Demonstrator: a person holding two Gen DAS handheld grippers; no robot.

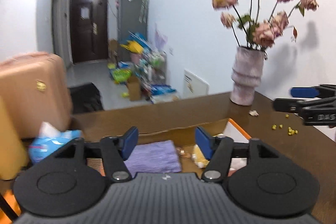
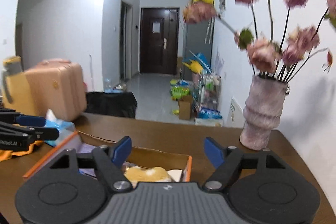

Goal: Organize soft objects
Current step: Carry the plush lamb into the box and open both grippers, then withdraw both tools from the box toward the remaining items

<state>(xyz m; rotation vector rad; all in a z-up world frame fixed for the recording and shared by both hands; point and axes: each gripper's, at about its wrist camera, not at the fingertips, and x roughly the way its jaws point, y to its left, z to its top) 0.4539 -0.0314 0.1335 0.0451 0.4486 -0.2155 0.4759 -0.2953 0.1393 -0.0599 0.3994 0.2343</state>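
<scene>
Both the left gripper and right gripper hang empty with jaws apart above the box at lower centre holding a purple cloth and plush toy; swinging right could topple the vase.

The brown desk carries an orange-edged cardboard box, a pale ribbed vase, a blue tissue pack and scattered yellow crumbs.
</scene>
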